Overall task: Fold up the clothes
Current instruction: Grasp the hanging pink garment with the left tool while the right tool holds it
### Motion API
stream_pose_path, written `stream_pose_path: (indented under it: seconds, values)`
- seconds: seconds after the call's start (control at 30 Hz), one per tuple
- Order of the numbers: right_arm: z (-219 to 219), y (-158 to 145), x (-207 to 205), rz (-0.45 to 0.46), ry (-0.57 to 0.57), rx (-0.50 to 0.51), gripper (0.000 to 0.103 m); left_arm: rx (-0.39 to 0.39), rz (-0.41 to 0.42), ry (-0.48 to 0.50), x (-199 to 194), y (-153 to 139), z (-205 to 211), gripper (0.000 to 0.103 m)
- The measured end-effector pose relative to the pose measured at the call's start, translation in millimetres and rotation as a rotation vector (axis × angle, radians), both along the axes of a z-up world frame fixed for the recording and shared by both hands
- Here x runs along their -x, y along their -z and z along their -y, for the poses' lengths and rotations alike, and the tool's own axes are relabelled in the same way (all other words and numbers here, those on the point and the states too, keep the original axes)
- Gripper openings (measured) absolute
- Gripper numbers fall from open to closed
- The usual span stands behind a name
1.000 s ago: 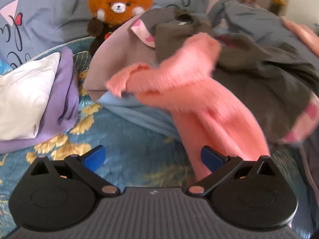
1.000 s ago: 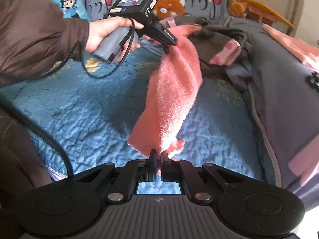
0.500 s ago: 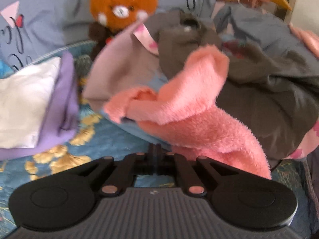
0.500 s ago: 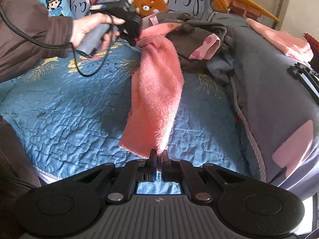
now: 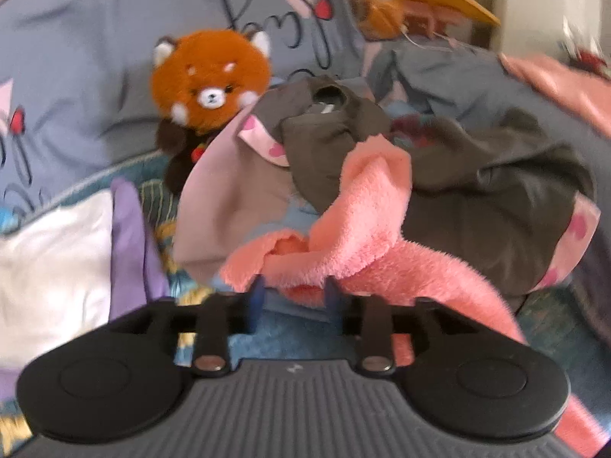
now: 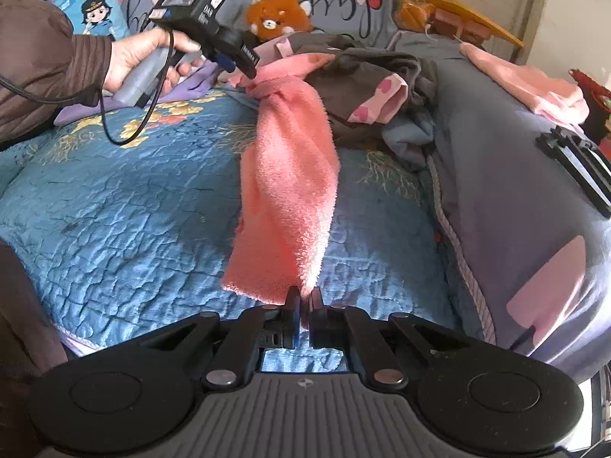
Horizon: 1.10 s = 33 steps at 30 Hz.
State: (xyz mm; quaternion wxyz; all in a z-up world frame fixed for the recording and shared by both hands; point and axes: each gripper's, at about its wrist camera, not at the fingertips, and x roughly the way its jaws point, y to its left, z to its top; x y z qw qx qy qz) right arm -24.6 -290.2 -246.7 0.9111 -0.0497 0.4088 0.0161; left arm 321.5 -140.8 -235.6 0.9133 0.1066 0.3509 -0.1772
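Note:
A fluffy pink garment [image 6: 292, 175] stretches over the blue quilt between my two grippers. My right gripper [image 6: 303, 307] is shut on its near end. My left gripper [image 5: 292, 294] is at its far end [image 5: 355, 236], with the blue-tipped fingers partly open and fleece bunched between them; the view is blurred. In the right wrist view the left gripper [image 6: 244, 70] meets the pink cloth beside a pile of grey and pink-heart clothes [image 6: 366, 76].
A red panda plush [image 5: 208, 76] sits against grey pillows at the back. Folded white and purple cloth [image 5: 57, 267] lies at the left. A grey duvet [image 6: 515, 160] with a pink garment [image 6: 527, 84] on top fills the right. The blue quilt [image 6: 122, 206] covers the bed.
My left gripper was open a second ago, closed fully half a second ago, and now shows its fingers apart again at the pink cloth's far end. The right gripper kept its hold.

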Motion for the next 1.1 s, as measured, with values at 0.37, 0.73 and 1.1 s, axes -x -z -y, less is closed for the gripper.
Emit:
stream_pose_path:
  seconds: [0.37,0.73,1.1]
  values:
    - [9,7,-9,-0.033,0.055,-0.019,0.005,-0.019,0.157,0.201,-2,15,13,0.085]
    - [8,6,-12,-0.026,0.054,-0.026,0.005,-0.193,0.164,0.275,-6,25,44,0.057]
    - [7,-1,-6,0.001,0.057,0.000,0.005,-0.114,0.055,0.228,-5,19,39,0.004]
